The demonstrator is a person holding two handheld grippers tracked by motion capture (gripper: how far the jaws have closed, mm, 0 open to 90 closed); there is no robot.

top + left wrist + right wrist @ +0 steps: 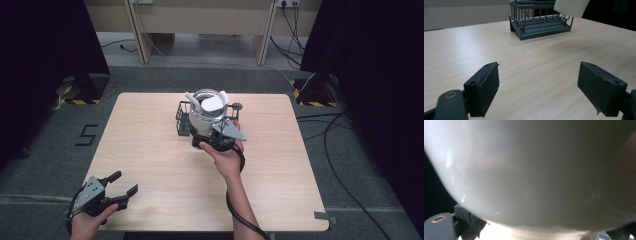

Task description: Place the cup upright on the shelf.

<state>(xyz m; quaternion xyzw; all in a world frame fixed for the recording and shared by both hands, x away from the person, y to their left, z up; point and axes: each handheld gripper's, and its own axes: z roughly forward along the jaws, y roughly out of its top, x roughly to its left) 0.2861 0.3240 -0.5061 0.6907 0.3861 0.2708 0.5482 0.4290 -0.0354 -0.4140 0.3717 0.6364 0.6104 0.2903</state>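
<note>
our right gripper (216, 131) is up at the far middle of the surface (150, 165), and its jaws hold a white pot (207, 112). the pot has a shiny round top and a white flap on it. in the right gripper view the pot (531, 170) is a big pale curve pressed close to the camera — so close that we cannot see how wide the jaws stand there.

the pot hangs right by the dark wire basket (184, 119). the basket sits just to the left of the pot, and we cannot tell if the two touch. in the left gripper view the basket (539, 23) is far ahead, with a corner of the pot (571, 7) above its right end.

our left gripper (112, 192) rests low at the near left corner, well apart from the pot. its jaws are wide and hold nothing — just bare wood between them.

so the right hand is the near one. we think the pot goes a little left and down to land in the basket. the basket's tall wire walls stand in the way, so the pot must clear the rim first.
</note>
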